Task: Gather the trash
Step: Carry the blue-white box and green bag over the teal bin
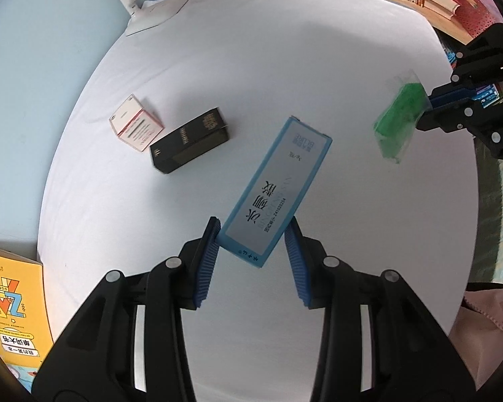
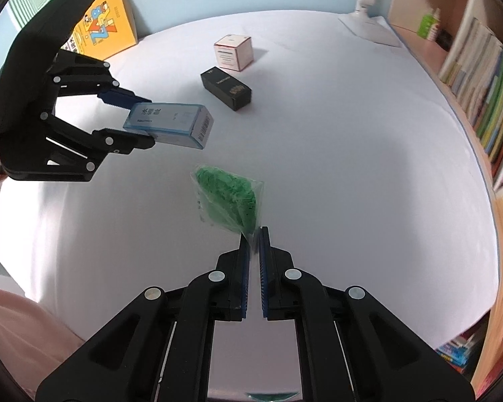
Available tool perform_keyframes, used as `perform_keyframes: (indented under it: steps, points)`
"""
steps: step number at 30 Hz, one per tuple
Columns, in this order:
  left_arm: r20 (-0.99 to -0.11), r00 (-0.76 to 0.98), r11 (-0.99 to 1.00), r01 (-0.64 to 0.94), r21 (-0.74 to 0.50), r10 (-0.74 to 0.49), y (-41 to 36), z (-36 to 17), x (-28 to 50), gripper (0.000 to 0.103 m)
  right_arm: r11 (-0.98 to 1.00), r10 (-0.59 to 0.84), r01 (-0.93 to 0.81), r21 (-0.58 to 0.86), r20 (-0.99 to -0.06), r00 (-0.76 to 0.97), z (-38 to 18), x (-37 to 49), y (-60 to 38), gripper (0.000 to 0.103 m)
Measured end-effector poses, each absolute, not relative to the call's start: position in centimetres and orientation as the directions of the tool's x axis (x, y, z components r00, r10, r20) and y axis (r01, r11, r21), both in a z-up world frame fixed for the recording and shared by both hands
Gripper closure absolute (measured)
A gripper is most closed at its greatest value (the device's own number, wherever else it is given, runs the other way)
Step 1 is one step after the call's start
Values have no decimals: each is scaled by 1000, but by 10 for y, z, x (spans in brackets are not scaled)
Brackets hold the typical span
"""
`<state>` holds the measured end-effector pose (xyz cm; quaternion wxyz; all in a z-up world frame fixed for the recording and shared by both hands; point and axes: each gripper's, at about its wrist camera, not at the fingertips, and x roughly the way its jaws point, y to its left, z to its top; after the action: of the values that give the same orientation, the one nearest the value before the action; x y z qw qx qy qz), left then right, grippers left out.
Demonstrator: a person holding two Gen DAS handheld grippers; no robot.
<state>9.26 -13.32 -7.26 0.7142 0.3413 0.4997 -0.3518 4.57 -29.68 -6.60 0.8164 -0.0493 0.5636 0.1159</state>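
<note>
While both hands hang over it, table [image 1: 285,67]: white, round-edged, against a pale blue wall.
Room: bookshelves [image 2: 479,77] beyond the table's far edge; yellow book [image 1: 10,301] leaning beside it.
Left gripper [image 1: 251,234]: clamped on the blue box [image 1: 275,187], lifted clear of the table!
Right gripper [image 2: 254,234]: pinched tight on the green bag [image 2: 228,197], dangling above the table.
Still lying: black box [image 1: 189,140] touching the pink-white box [image 1: 134,127], mid-table.

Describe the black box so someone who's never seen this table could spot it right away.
Look at the white table, toward the far side near the lamp base. Two small boxes lie there close together; the black box is the long, dark one lying flat, beside the white cube box with red edges.
</note>
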Motion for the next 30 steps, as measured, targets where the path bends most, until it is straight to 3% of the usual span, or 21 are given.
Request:
perform_keyframes:
  steps: [30]
  points:
    - [-946,244,382,912,150,-213,-239,-53,-52,65,998,55,-47,39,-904,425,-39,-114,-387,97]
